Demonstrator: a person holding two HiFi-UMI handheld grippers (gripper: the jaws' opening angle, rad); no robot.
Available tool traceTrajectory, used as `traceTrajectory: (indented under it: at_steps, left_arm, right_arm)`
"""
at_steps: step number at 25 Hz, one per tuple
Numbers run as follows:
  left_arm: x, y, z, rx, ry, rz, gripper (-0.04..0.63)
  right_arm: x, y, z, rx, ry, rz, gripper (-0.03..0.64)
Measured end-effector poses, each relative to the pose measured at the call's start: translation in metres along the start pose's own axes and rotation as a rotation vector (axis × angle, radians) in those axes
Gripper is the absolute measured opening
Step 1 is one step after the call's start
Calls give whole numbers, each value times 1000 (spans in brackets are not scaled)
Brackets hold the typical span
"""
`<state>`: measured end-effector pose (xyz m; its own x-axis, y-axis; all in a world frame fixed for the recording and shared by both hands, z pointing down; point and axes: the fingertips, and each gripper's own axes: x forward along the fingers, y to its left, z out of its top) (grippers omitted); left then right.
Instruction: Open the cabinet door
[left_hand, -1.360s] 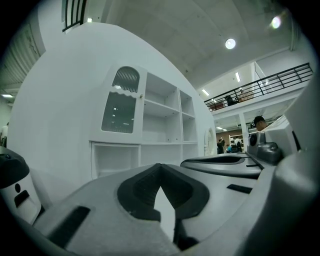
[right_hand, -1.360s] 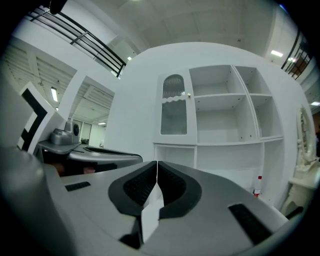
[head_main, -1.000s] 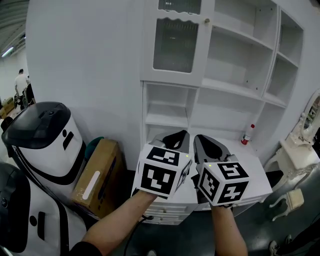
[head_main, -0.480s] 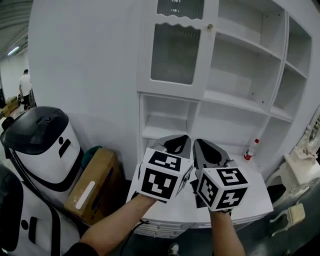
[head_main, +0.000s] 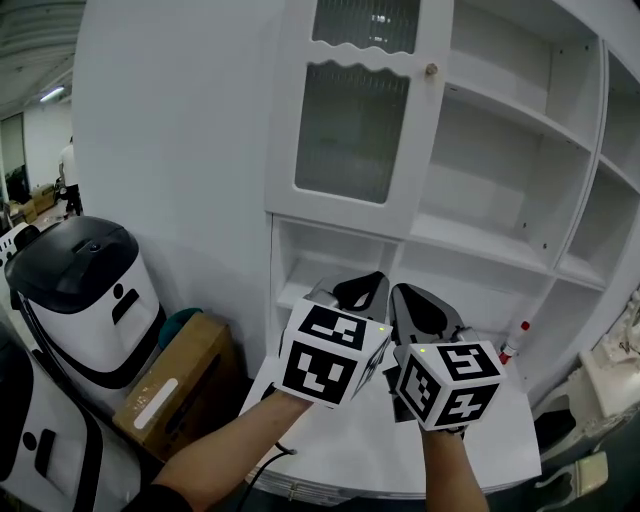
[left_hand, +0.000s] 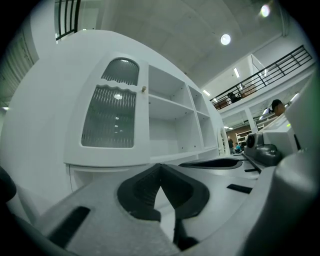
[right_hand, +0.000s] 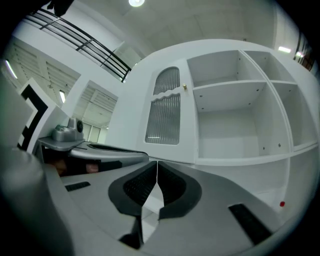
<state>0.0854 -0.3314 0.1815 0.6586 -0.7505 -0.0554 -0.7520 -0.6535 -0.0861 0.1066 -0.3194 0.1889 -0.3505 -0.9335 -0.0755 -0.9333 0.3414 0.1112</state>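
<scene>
A white cabinet door (head_main: 350, 125) with ribbed glass stands closed in the upper left of a white shelf unit; its small brass knob (head_main: 431, 70) sits at the door's right edge. The door also shows in the left gripper view (left_hand: 111, 117) and in the right gripper view (right_hand: 165, 114). Both grippers are held side by side, level, well below the door and apart from it. My left gripper (head_main: 362, 286) is shut and holds nothing. Beside it my right gripper (head_main: 410, 297) is shut and empty too.
Open white shelves (head_main: 520, 170) fill the unit to the door's right. A white counter (head_main: 400, 440) lies below the grippers, with a small red-capped bottle (head_main: 516, 340) at its back right. On the floor at left stand a white-and-black machine (head_main: 85, 290) and a cardboard box (head_main: 170, 385).
Both grippers have moved together toward the cabinet and a little upward; the door and shelves now look larger and closer. Both jaws stayed shut.
</scene>
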Motion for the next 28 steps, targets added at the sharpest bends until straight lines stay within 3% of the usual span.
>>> traceTrajectory:
  at_steps: [7, 28]
  left_arm:
    - [38, 12, 30, 38, -64, 51, 5]
    - [108, 19, 145, 318, -222, 179, 15]
  right_arm:
    - [28, -33, 9, -4, -21, 56, 21]
    - [65, -102, 42, -24, -84, 177, 21]
